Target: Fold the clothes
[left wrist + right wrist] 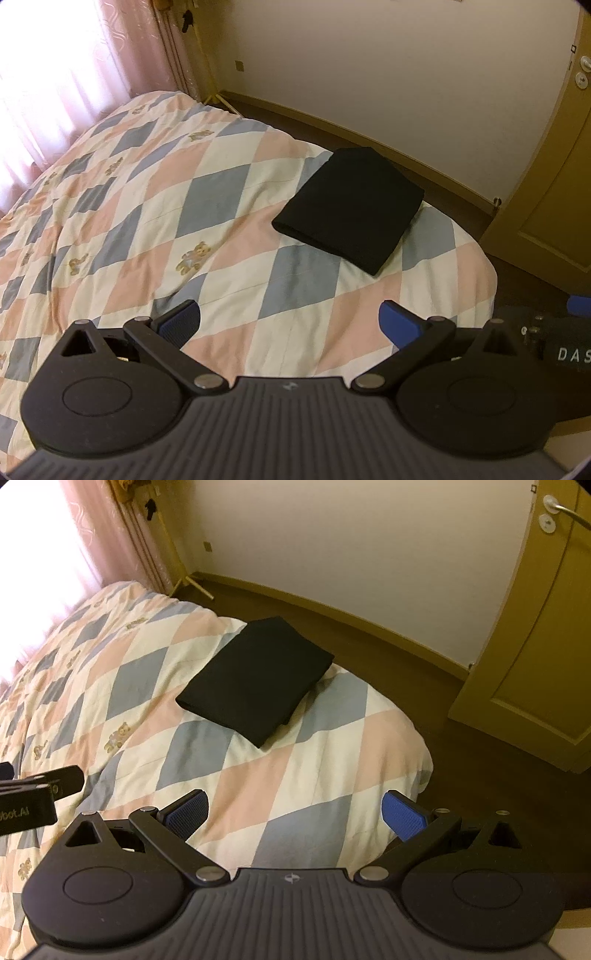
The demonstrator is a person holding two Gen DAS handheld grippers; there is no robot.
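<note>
The black garment (349,210) is judged to be soft, limp and light, with no stiffness of its own; if it is lifted by 1 layer only, the stack is likely to slide apart and the fold to be lost. A safer hold is judged to be at the thick folded edge facing 7 o'clock in the left wrist view, where all layers can be pinched together, or at the 2 near corners, 1 for each gripper. The cloth looks matte rather than slick, so the ribbed blue pads (186,814) are expected to grip it well.

The garment is seen as a neat, flat rectangle, folded into several layers, with squared corners and almost no wrinkles. No label, button or seam can be made out against the dark cloth. By its look, the folding is judged to be finished or close to it.

It is laid on the quilt (221,206) of the bed, a quilt patterned in pink, grey-blue and cream diamonds with small bears, near the corner of the bed at 1 o'clock in the left wrist view and at 12 o'clock in the right wrist view.

The left gripper (290,323) is held wide open above the quilt, with nothing between its fingers. The right gripper (295,812) is likewise spread wide and empty. Both are kept well apart from the garment.
</note>
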